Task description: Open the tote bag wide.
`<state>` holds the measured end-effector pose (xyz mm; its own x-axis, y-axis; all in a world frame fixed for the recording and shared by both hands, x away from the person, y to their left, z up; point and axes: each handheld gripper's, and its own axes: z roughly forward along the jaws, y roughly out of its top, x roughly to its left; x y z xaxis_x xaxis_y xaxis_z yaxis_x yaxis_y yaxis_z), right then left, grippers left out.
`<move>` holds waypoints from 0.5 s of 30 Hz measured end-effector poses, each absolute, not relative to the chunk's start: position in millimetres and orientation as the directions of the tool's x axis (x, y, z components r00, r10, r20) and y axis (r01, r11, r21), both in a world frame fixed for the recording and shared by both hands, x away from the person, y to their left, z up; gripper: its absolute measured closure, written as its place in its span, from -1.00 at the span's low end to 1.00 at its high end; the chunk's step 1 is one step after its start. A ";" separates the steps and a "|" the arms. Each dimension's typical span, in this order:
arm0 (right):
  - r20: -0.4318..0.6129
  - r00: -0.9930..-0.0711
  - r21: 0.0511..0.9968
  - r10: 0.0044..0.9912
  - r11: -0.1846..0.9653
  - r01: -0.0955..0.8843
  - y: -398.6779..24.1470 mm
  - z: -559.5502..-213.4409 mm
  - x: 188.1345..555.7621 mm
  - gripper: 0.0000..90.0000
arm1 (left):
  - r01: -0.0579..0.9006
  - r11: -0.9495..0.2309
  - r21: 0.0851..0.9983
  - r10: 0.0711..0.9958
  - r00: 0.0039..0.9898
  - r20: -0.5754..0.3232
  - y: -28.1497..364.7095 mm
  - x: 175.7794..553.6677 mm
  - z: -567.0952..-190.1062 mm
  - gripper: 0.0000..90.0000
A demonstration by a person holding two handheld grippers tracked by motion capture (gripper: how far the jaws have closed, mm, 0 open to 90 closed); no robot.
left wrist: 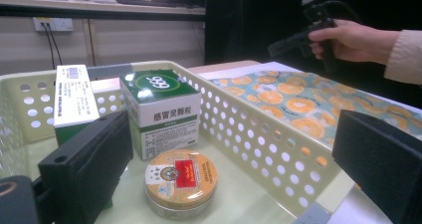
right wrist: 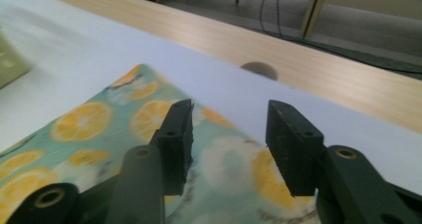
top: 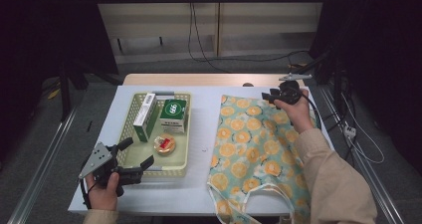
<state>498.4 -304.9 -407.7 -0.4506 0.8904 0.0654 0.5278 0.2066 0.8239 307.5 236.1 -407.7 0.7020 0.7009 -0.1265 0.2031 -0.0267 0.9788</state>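
Note:
A pale yellow perforated basket (top: 160, 173) on the left of the white table holds a green-and-white "999" box (top: 173, 114), a taller green-and-white box (top: 145, 117) and a round tin (top: 164, 145) with a red label. My left gripper (top: 138, 152) is open at the basket's near corner, its jaws straddling the rim with nothing gripped. A fabric bag with an orange-slice print (top: 254, 144) lies flat on the right. Over the bag's far edge my right gripper (top: 268, 95) hovers open, with nothing between its fingers (right wrist: 180, 134).
The table's wooden far edge (right wrist: 318, 55) has a round cable hole (right wrist: 259, 69) just beyond the bag. In the left gripper view the tin (left wrist: 180, 181) sits close ahead and the "999" box (left wrist: 161, 109) stands behind it. Metal rails flank the table.

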 end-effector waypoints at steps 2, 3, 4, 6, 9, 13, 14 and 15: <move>0.062 -0.478 0.828 0.876 0.222 0.515 -299.7 -407.2 484.8 0.05 | 0.198 -0.033 0.980 0.701 0.703 -0.119 236.0 307.9 -407.4 -0.95; 0.053 -0.491 0.825 0.869 0.239 0.512 -297.0 -406.5 478.1 -0.04 | 0.197 -0.030 0.980 0.702 0.703 -0.120 236.0 307.7 -407.0 -0.95; 0.051 -0.501 0.826 0.864 0.246 0.507 -294.8 -404.9 471.2 -0.14 | 0.194 -0.029 0.980 0.701 0.704 -0.119 236.1 307.4 -406.7 -0.95; 0.080 -0.522 0.840 0.849 0.225 0.495 -292.5 -402.2 456.9 -0.22 | 0.194 -0.028 0.981 0.700 0.704 -0.119 235.9 306.6 -406.6 -0.95; 0.046 -0.555 0.836 0.831 0.272 0.477 -287.7 -399.1 434.5 -0.38 | 0.195 -0.032 0.980 0.696 0.708 -0.118 235.0 306.5 -406.9 -0.95; 0.056 -0.579 0.839 0.813 0.276 0.469 -284.6 -397.8 405.8 -0.49 | 0.192 -0.034 0.981 0.691 0.713 -0.116 234.2 306.8 -406.5 -0.95; 0.055 -0.587 0.837 0.808 0.284 0.468 -283.9 -398.0 399.1 -0.51 | 0.191 -0.033 0.981 0.693 0.712 -0.115 234.4 306.6 -406.2 -0.95; 0.044 -0.596 0.835 0.802 0.299 0.463 -283.7 -398.5 392.6 -0.51 | 0.188 -0.028 0.982 0.693 0.711 -0.116 235.2 306.3 -405.8 -0.95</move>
